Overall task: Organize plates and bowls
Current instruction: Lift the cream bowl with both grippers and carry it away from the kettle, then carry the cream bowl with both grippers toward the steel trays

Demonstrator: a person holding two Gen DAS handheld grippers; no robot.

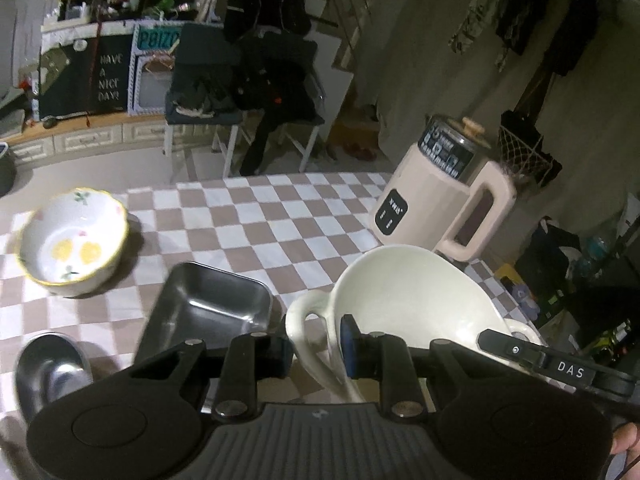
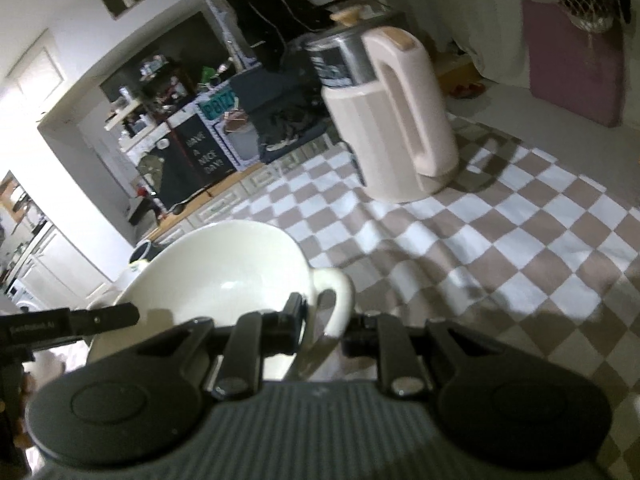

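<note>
A cream bowl [image 1: 408, 292] with a loop handle on each side is held between both grippers, tilted above the checkered tablecloth [image 1: 280, 224]. In the left wrist view my left gripper [image 1: 316, 350] is shut on the bowl's left handle [image 1: 304, 312]. In the right wrist view my right gripper [image 2: 324, 330] is shut on the handle [image 2: 340, 288] on the other side of the same cream bowl [image 2: 224, 268]. On the cloth stand a floral bowl [image 1: 72, 240] with a yellow rim, a rectangular steel tray [image 1: 212, 308] and a round steel bowl [image 1: 48, 368].
A pale pink electric jug [image 1: 440, 196] with a big handle stands at the table's far right, also in the right wrist view as the jug [image 2: 396, 120]. Beyond the table are chairs piled with dark clothes [image 1: 256, 80] and a cluttered shelf.
</note>
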